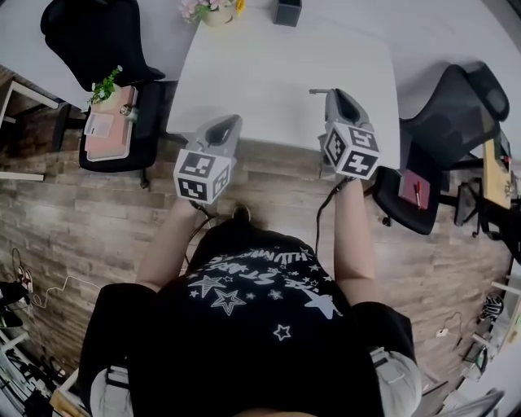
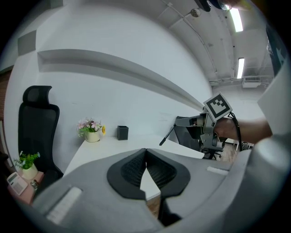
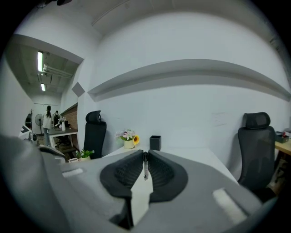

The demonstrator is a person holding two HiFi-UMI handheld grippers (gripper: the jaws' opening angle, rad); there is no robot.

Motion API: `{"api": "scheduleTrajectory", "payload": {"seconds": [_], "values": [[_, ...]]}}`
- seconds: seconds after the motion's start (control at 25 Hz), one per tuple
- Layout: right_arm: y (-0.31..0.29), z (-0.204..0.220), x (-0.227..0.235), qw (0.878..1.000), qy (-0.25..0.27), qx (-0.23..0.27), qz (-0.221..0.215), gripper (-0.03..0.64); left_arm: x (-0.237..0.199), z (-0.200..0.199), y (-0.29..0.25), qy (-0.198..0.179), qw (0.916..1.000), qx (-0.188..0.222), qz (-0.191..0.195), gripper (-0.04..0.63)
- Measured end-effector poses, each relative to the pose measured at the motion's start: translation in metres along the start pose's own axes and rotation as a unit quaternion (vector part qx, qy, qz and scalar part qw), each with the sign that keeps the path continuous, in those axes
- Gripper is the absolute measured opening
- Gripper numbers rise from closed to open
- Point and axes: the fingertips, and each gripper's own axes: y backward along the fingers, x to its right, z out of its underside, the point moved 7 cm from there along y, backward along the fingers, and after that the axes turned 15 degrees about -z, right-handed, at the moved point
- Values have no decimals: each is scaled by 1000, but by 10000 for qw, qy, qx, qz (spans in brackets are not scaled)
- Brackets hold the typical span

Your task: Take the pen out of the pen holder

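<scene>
Pen (image 3: 145,169) sits clamped between the jaws of the right hand-held gripper (image 1: 334,96), out of and well short of the black pen holder (image 1: 287,11) on the white table (image 1: 277,73), with the left hand-held gripper (image 2: 146,152) farther from the pen holder, jaws together and empty.

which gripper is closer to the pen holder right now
Right. The right gripper, shut on the pen, is over the near half of the table, right of the pen holder. The left gripper sits further back at the table's near edge, to the holder's left.
</scene>
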Motion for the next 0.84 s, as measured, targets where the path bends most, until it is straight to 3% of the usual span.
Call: {"api": "scheduleTrajectory", "payload": {"seconds": [0.44, 0.84], "values": [[102, 25, -5, 9988, -151, 136, -441, 35, 86, 7, 73, -71, 9994, 89, -333, 11], [186, 45, -32, 9973, -108, 138, -710, 36, 130, 26, 161, -54, 9977, 2, -671, 11]]}}
